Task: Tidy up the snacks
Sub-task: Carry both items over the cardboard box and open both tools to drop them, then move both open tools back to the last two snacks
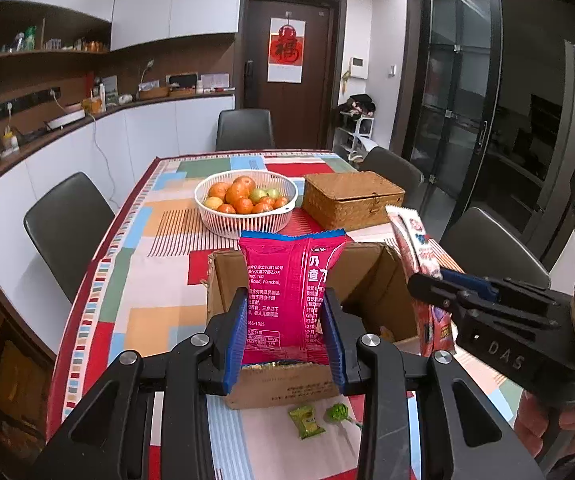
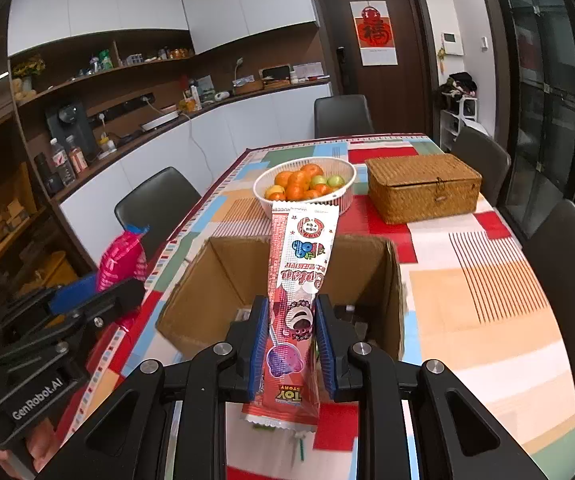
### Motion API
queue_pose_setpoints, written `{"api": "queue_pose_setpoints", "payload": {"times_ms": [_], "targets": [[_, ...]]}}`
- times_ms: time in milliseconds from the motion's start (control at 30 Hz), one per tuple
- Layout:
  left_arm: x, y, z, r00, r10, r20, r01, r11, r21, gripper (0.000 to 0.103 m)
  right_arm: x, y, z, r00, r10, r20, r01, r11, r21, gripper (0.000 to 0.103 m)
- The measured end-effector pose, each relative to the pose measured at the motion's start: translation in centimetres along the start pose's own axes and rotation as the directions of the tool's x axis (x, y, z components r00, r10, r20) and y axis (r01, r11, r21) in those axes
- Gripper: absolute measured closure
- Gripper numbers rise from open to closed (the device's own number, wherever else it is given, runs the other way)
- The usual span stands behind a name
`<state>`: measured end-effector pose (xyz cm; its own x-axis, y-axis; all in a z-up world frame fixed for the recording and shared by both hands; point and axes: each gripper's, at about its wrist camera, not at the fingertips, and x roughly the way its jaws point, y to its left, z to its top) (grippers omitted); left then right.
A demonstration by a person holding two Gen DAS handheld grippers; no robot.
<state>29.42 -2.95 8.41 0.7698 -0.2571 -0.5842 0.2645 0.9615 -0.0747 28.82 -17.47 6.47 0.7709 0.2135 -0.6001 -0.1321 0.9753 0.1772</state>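
Jaws, left: the left gripper [image 1: 283, 328] is clamping the lower half of a pink snack bag [image 1: 291, 288], blue pads pressing both its sides.
Jaws, right: the right gripper [image 2: 291, 340] is pinching a long red-and-white snack packet [image 2: 301, 292] near its lower third.
Snack positions: both packs are hanging in the air above the open cardboard box [image 1: 371, 280], which is sitting on the patterned desk [image 1: 147, 248]; a green candy [image 1: 306, 422] and a green lollipop [image 1: 337, 413] are lying on the desk just in front of the box.
Risk, packet: the long packet is standing tall above its grip, so it is likely to flop or swing and catch the box rim.
Risk, bag: the puffy bag is giving under the pads and could slip out if jolted.
Risk, crowding: the two grippers are working close together, so a bump between them seems possible.
Hand pose: both grippers are pointing forward and downward toward the box, side by side, left one slightly ahead.
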Motion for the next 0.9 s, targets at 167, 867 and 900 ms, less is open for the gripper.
{"api": "queue_pose_setpoints", "payload": {"times_ms": [167,867,900], "targets": [[2.7,0.6,0.6,0.998,-0.022,-0.061,0.02,0.999,-0.032,0.068,1.6,-0.2,1.6,1.0,-0.027,0.0,0.027,0.999,-0.02,0.078],[2.0,0.5,-1.4,0.996,0.088,-0.034,-0.089,0.996,-0.007,0.038,3.3,-1.0,0.6,0.999,-0.048,-0.009,0.047,0.998,-0.041,0.055],[1.7,0.4,-1.6,0.995,0.091,-0.027,-0.091,0.996,-0.001,0.038,2.9,-0.9,0.2,0.999,-0.043,0.002,0.043,0.998,-0.042,0.049]]}}
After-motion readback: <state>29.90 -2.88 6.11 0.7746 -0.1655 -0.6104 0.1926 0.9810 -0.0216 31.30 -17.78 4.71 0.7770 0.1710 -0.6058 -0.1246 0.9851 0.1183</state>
